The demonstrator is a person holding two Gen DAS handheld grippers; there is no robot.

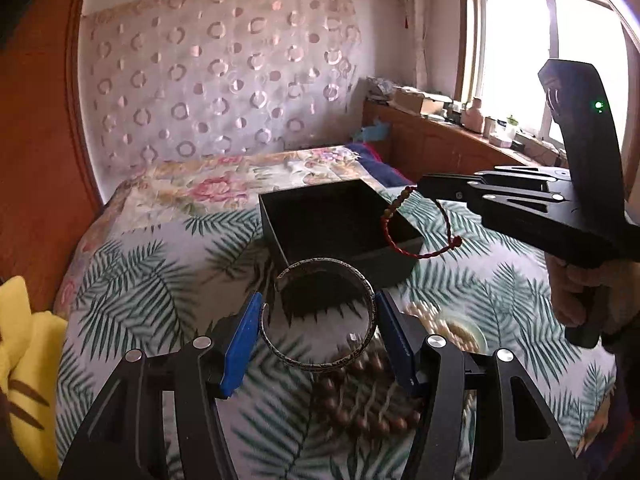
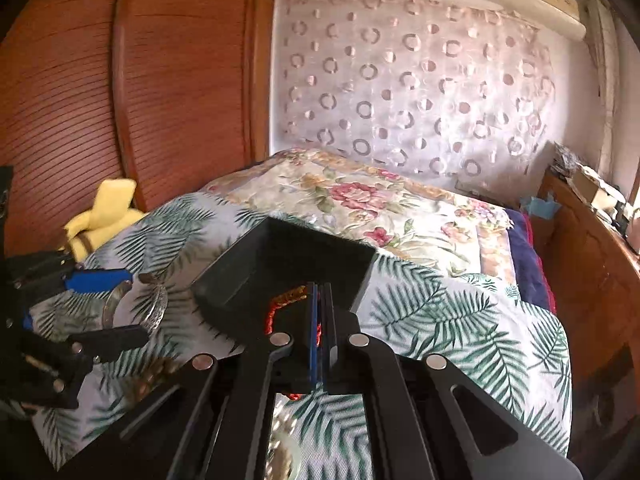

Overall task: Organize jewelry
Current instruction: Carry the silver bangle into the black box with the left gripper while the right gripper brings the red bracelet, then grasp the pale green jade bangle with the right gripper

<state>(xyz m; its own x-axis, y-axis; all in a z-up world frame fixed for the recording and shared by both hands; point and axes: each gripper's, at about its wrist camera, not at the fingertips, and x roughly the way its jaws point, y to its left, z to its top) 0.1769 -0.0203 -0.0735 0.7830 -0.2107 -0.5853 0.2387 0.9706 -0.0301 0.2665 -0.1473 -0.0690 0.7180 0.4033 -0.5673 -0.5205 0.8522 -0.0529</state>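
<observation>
both grippers (image 1: 318, 332) (image 2: 319, 300) loaded (box (image 1: 276, 216) rim near).

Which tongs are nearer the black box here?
Right. The right tongs, shut on the red cord bracelet, hang over the black box by its edge. The left tongs, gripping the silver bangle, sit just short of it.

Left gripper (image 1: 318, 320) has its blue pads pressed on either side of a silver bangle (image 1: 320, 320) — right gripper (image 2: 320, 300), held in a bare hand (image 1: 576, 296), is pinched tight on a red cord bracelet (image 1: 400, 216).
</observation>
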